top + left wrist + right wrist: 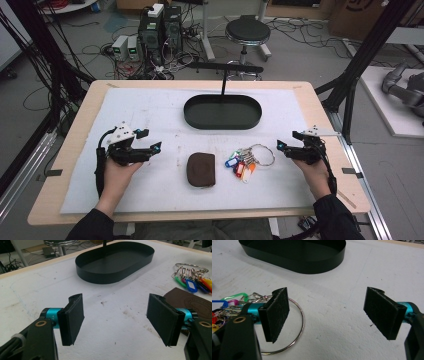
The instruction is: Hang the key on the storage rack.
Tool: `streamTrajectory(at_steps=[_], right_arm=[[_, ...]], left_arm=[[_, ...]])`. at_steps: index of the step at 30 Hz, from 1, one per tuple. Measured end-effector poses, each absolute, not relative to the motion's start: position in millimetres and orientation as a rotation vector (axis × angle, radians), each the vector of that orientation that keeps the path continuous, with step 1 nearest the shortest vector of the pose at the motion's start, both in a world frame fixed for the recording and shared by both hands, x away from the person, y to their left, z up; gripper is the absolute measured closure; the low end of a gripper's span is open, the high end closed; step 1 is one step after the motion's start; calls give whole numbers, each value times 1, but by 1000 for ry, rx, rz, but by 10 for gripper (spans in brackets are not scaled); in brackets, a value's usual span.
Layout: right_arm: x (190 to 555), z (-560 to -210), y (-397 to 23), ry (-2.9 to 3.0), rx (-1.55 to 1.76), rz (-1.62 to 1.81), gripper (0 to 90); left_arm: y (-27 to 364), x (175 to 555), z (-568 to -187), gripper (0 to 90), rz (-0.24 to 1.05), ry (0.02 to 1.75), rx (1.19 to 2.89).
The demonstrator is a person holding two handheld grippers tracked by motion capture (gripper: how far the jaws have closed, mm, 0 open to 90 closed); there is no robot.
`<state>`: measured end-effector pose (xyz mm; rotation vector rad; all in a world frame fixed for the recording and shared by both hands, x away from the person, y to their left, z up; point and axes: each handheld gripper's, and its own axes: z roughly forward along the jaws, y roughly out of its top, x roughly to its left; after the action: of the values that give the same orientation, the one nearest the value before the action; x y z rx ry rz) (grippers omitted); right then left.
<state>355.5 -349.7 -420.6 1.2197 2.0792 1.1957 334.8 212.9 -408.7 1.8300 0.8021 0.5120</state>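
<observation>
A brown leather pouch (201,169) lies at the middle front of the white mat, and a corner of this pouch (192,302) peeks past my left gripper's jaw. Just right of it rests a bunch of keys (245,161) with coloured tags on a large metal ring (295,327); the tags (191,285) fan out toward the pouch. A black oval tray (222,112) stands at the back, empty. My left gripper (156,146) hovers left of the pouch, jaws wide apart with nothing between them. My right gripper (281,146) sits right of the keys, open and empty.
The white mat (150,112) covers a wooden table (80,125). A black stand rod (223,82) rises behind the tray. Beyond the table are a stool (247,32), computer boxes (159,30) and cables on the floor. Black frame posts (365,55) flank the table.
</observation>
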Motion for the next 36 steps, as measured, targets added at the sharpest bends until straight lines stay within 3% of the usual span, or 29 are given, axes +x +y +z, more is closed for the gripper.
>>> streamTrajectory(at_steps=[16, 27, 36], right_arm=[[352, -422, -356, 2087, 1229, 1183, 217], [353, -429, -350, 2155, 1220, 1153, 289], [358, -439, -343, 2234, 1251, 1126, 453]], left_arm=[[209, 338, -411, 300, 532, 825, 1850], [202, 339, -412, 300, 539, 818, 1894], [200, 338, -414, 300, 536, 818, 1909]])
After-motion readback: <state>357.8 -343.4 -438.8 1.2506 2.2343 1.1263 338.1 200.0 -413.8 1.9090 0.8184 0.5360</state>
